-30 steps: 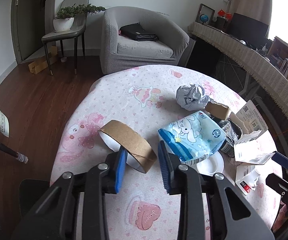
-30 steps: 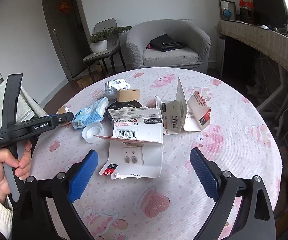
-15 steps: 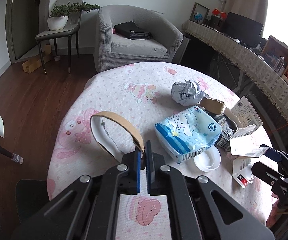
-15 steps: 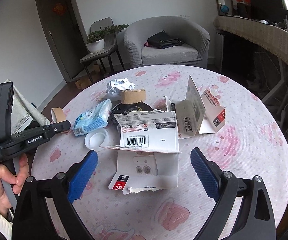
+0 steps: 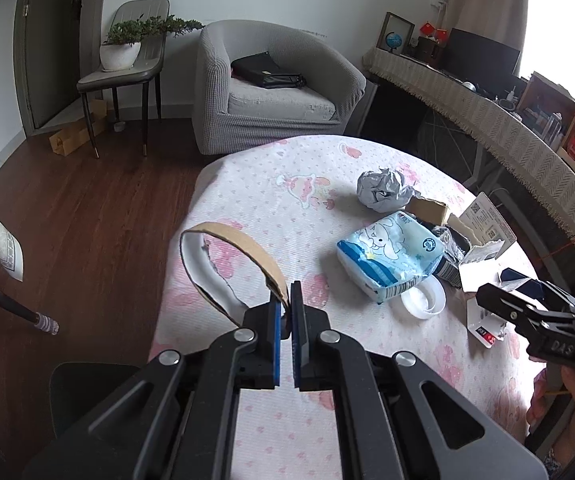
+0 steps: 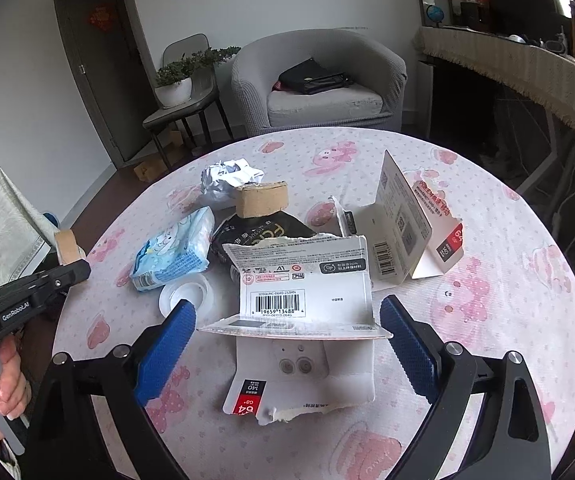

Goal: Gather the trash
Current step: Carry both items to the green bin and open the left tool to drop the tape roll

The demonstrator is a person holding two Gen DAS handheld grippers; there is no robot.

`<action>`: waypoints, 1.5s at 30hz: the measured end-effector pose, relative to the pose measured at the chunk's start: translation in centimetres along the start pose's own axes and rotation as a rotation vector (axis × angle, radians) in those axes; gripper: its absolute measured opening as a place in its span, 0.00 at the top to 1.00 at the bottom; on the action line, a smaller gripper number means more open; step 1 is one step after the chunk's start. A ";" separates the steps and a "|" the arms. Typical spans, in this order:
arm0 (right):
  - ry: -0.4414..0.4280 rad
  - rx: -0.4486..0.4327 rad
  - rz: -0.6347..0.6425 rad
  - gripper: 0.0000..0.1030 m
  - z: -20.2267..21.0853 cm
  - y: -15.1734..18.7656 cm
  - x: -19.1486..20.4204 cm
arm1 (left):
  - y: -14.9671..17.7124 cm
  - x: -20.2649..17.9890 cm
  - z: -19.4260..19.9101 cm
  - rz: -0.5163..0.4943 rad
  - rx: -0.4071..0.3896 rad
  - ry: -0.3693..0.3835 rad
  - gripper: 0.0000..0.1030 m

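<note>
**Claw pinching cardboard ring at the desk edge**

Left claw (image 5: 286, 312) is being pressed together on the wall of a cardboard tape ring (image 5: 227, 264), which is being held over the edge of the pink-clothed desk (image 5: 287, 184), well apart from the blue tissue pack (image 5: 391, 256). Right claw (image 6: 287, 344) is being kept spread around a torn white card package (image 6: 303, 292), which is lying just beside that tissue pack (image 6: 175, 254).

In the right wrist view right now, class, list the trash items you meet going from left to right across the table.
cardboard ring → blue tissue pack → torn barcode card → standing white card packaging
</note>
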State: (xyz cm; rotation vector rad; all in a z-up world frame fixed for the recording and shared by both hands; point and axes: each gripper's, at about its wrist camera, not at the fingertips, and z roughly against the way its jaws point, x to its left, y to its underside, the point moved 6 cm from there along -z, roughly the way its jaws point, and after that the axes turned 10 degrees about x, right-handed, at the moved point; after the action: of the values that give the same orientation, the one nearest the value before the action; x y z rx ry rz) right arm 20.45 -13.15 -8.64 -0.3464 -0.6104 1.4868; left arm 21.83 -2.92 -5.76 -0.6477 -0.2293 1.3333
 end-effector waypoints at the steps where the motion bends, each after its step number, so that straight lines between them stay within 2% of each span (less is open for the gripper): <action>1: 0.015 0.004 0.006 0.20 -0.1 0.0 0.0 | 0.1 0.2 0.3 -0.002 -0.003 -0.001 0.95; 2: 0.028 0.008 0.009 0.23 -0.3 -0.1 0.1 | 0.1 0.4 0.5 -0.003 -0.005 -0.002 0.95; 5: 0.031 0.009 0.001 0.24 -0.2 -0.3 0.4 | 0.4 1.0 1.2 -0.004 -0.011 -0.008 0.95; 12: 0.033 -0.062 -0.021 0.24 2.1 -1.2 1.5 | 0.9 3.1 3.2 0.009 -0.028 -0.025 0.95; 20: -0.040 -0.094 0.026 0.24 3.2 -2.0 5.9 | 2.1 6.2 5.0 0.034 -0.030 -0.062 0.95; 27: -0.154 -0.097 0.073 0.24 3.4 -2.3 10.9 | 3.8 8.9 5.3 0.049 -0.003 -0.094 0.95; 36: -0.238 -0.072 0.125 0.24 2.1 -2.2 16.9 | 7.3 14.7 4.1 0.121 0.070 -0.152 0.95; 45: -0.323 -0.017 0.213 0.24 -0.2 -1.3 23.7 | 12.6 20.6 0.2 0.192 0.245 -0.215 0.95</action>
State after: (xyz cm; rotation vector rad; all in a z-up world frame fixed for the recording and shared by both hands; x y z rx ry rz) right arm 21.04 10.14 -4.12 -0.1878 -0.8641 1.7599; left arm 16.37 17.84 -16.79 -0.3248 -0.1764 1.5883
